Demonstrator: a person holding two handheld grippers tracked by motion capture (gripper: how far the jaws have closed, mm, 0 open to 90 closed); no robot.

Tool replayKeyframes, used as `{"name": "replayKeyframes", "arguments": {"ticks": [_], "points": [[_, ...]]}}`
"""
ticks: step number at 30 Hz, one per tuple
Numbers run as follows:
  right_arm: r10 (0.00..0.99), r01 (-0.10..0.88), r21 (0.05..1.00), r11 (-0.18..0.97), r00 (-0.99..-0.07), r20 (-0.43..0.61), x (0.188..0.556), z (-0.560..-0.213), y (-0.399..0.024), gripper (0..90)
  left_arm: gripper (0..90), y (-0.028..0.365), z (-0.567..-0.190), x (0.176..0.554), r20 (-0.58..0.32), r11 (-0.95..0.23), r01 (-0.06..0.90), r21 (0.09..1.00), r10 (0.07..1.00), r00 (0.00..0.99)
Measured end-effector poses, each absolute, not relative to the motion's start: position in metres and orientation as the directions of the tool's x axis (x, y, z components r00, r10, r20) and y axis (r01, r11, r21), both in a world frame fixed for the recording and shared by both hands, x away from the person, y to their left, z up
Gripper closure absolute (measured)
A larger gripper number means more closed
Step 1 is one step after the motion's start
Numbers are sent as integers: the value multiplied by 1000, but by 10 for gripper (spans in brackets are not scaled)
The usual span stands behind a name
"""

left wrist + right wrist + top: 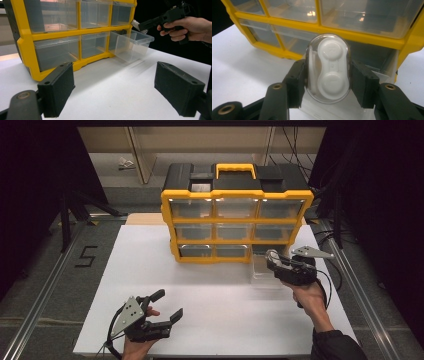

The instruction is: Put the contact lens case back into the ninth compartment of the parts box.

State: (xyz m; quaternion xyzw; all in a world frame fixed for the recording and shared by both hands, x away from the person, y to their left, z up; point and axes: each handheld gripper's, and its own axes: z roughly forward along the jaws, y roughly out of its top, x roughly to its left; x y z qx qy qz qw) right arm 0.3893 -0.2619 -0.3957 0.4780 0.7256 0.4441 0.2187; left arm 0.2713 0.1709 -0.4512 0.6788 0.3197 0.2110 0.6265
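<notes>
A yellow and black drawer cabinet with clear drawers stands at the back of the white table. Its bottom right drawer is pulled out toward me. My right gripper hovers over that drawer, shut on a clear oval case with a white contact lens case inside. The same gripper appears in the left gripper view, held by a hand. My left gripper rests low at the front left of the table, open, nothing between its jaws.
A floor mark reading 5 lies left of the table. Metal rails run along both sides. Shelving and cables stand behind the cabinet. Bare table surface spreads between the cabinet and the left gripper.
</notes>
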Motion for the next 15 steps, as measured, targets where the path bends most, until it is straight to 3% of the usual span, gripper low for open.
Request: {"name": "replayKeyframes", "arguments": {"ticks": [8,11,15], "points": [[891,523,840,144,-437,120,395,-401,-262,484,158,171,-451,272,-115,-14,173,985,697,708],[895,516,846,134,-429,120,395,-399,-261,410,158,171,-451,271,-115,-12,172,985,697,708],[895,505,853,135,-431,114,393,-395,-261,385,158,170,-451,271,-114,-15,172,985,696,709]]}}
